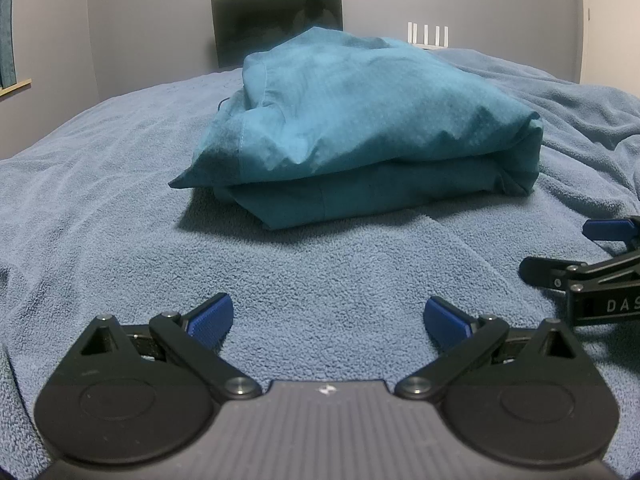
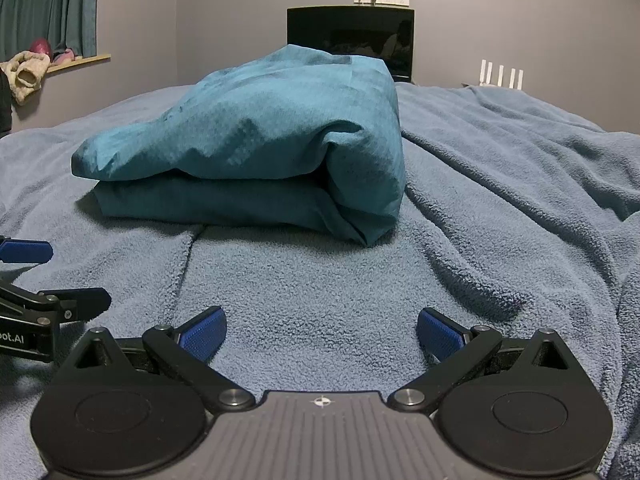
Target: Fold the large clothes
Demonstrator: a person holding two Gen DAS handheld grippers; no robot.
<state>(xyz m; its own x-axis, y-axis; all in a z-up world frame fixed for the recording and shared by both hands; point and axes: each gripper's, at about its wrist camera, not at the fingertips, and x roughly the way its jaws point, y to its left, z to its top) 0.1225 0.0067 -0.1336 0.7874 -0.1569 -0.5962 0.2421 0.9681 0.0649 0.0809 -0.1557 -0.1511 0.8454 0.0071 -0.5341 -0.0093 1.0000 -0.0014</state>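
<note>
Fingers of left gripper (image 1: 327, 322) and right gripper (image 2: 320, 332) spread wide, empty, low over the blue fleece blanket (image 2: 500, 184); beyond lies the teal folded fabric garment (image 2: 256, 148), apparently folded already, next needing only tidying or squaring.

Left gripper (image 1: 327, 320) and right gripper (image 2: 320, 330) sit low side by side, jaws spread wide, holding nothing.
</note>
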